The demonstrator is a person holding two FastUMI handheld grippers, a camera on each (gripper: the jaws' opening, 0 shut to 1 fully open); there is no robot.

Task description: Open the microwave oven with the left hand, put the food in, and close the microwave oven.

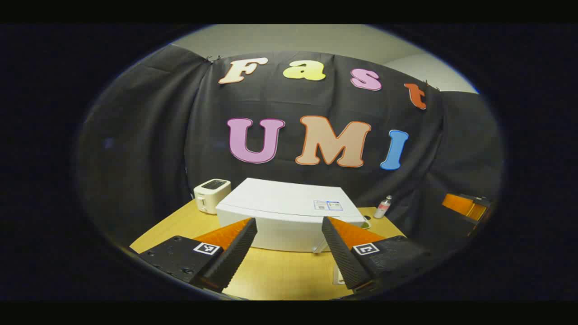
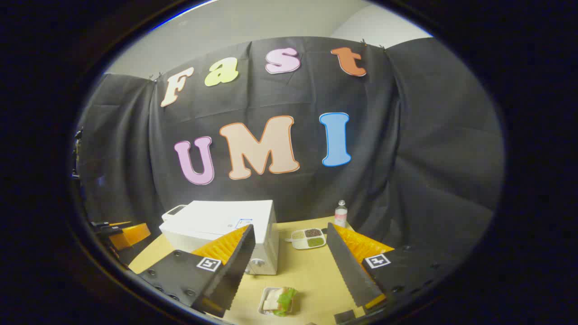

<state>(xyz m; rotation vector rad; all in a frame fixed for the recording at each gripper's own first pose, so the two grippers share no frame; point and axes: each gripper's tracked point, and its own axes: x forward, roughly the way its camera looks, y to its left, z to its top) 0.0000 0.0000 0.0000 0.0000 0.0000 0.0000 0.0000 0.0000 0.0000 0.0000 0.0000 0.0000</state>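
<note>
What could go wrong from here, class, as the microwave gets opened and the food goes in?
1. The microwave is shut; pulling its door with the open left gripper might slide the whole oven along the table.
2. The sandwich tray lies near the oven's front, so the opening door might strike it.

Black cloth (image 1: 149,135) hung as backdrop, creased, draped round both sides of booth. Pale wall (image 1: 307,38) above cloth; corner where two wall planes meet, upper right in left gripper view. Wooden table (image 1: 280,275), light tan, against cloth. On it: white toaster (image 1: 211,194) at far left corner, small bottle (image 1: 382,207) near cloth on right, divided tray (image 2: 308,238) just before bottle in right gripper view. Lighting even, dim at edges; soft glare on tabletop.
</note>
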